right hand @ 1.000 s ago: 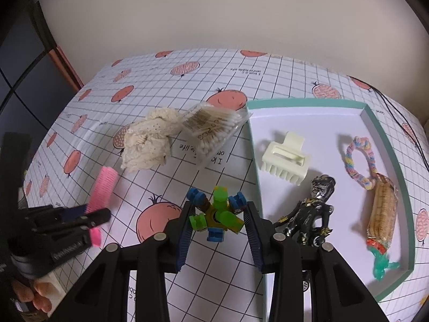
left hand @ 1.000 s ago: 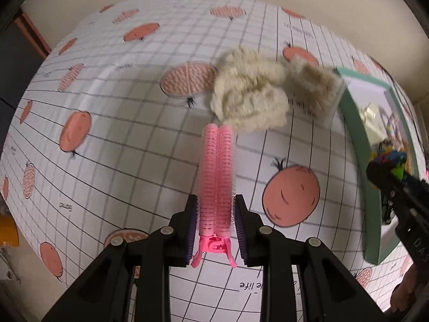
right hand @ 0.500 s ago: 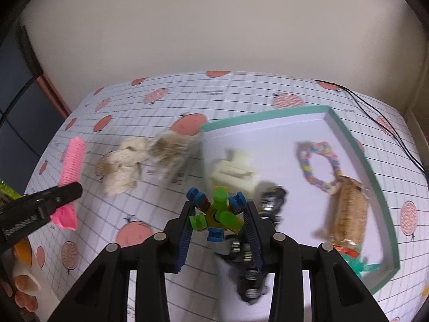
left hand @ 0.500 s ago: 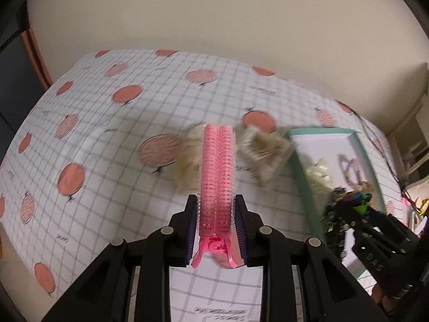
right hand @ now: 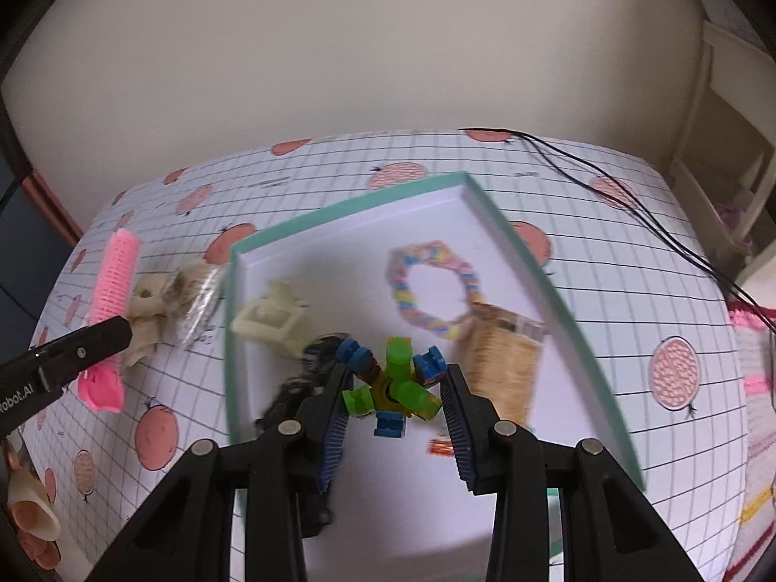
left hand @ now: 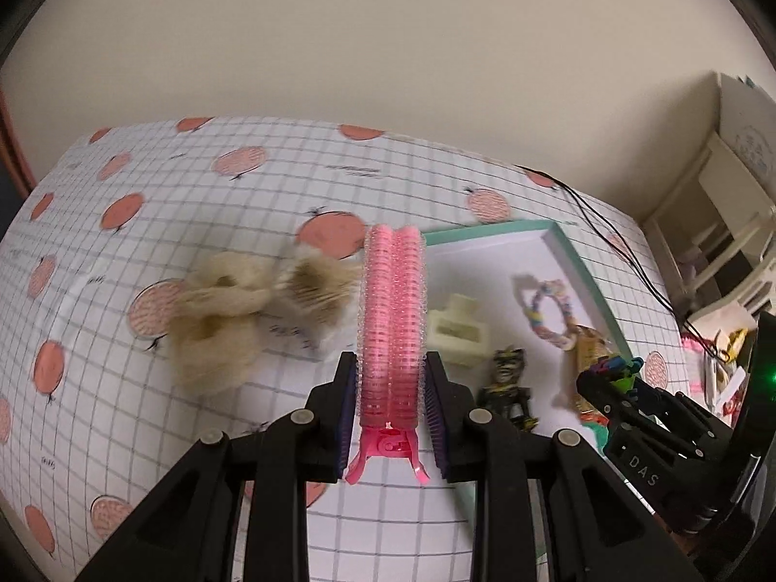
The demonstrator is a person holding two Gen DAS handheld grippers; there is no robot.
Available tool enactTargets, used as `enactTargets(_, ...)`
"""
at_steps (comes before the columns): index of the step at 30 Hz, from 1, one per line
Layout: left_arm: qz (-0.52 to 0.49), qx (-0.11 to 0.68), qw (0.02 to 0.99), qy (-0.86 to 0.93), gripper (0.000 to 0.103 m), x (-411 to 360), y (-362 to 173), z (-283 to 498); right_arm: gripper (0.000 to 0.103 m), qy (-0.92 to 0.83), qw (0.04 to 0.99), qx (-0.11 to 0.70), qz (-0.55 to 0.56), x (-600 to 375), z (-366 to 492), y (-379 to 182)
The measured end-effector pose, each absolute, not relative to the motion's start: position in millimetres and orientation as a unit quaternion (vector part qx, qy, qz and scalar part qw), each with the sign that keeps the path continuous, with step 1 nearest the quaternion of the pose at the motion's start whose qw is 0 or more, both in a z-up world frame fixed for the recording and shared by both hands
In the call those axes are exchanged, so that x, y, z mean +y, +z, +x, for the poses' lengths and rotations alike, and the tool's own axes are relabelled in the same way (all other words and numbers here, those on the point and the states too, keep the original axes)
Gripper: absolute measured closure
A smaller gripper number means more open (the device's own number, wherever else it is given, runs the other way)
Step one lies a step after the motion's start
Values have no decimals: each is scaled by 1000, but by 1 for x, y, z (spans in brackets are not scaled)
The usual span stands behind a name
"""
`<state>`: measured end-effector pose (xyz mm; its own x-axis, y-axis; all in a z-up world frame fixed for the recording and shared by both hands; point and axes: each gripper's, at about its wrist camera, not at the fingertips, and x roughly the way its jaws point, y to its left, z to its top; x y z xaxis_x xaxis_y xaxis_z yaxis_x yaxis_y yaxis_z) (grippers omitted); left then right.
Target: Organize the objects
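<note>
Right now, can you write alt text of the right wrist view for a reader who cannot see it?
The right claw holds a blue and green block toy above a white tray with a teal rim, which holds a cream hair clip, a pastel bracelet and a black figure. At left, another claw holds a pink hair roller.

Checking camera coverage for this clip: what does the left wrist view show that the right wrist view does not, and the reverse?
Only the left wrist view shows the hinged tail of the pink ridged hair-roller clip between the left gripper pads. Only the right wrist view shows the green, blue and yellow block toy squarely in the right gripper. Both show the teal-rimmed white tray and cream claw clip.
</note>
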<state>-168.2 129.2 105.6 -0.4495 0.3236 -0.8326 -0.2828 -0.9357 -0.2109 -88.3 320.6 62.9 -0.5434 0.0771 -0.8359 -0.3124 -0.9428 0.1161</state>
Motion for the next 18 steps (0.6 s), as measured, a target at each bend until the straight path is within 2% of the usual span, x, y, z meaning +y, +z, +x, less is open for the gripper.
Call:
enactTargets(5, -489, -4, 196, 850, 75, 161, 107, -171, 63, 872, 119, 134, -456, 331, -90, 70)
enactTargets(18, -495, -34, 218, 840, 75, 205, 93, -204, 63, 868, 119, 181, -447, 356, -123, 58)
